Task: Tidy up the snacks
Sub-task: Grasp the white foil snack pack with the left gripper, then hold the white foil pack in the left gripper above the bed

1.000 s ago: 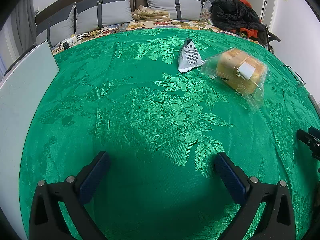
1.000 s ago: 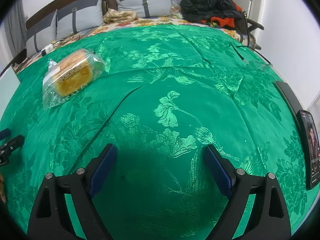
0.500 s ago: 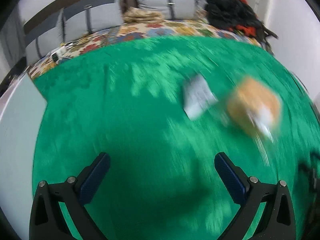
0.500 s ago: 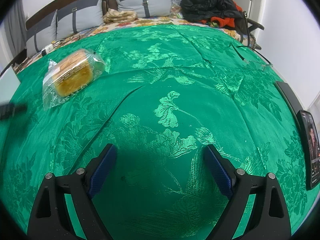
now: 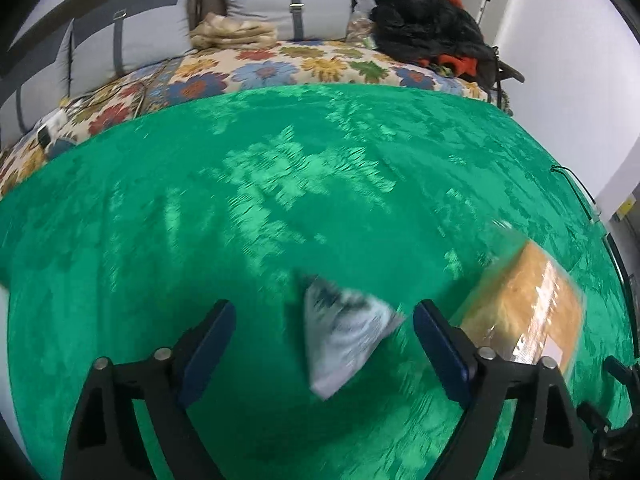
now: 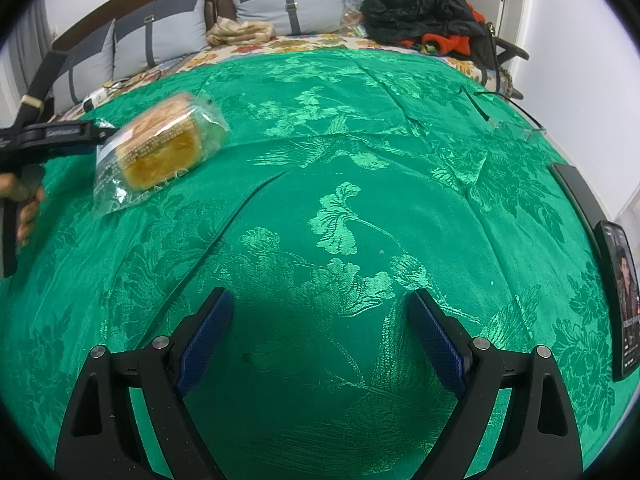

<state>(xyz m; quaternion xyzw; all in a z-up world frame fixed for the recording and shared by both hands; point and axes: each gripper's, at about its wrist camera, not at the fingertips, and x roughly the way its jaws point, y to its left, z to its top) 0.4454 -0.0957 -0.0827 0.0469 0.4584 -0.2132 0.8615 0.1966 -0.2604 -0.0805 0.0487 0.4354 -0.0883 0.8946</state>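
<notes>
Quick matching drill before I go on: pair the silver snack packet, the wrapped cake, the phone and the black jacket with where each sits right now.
Things:
1. silver snack packet
2. wrapped cake
3. phone
4. black jacket

Places:
A. far end of the bed, beside the grey pillows
B. between the fingers of the left gripper, whose jaws are closing but not yet pressing on it
C. right-hand edge of the green cloth, screen up
D. on the green cloth, just outside the left gripper's right finger

Pairs: 1-B, 2-D, 3-C, 4-A
</notes>
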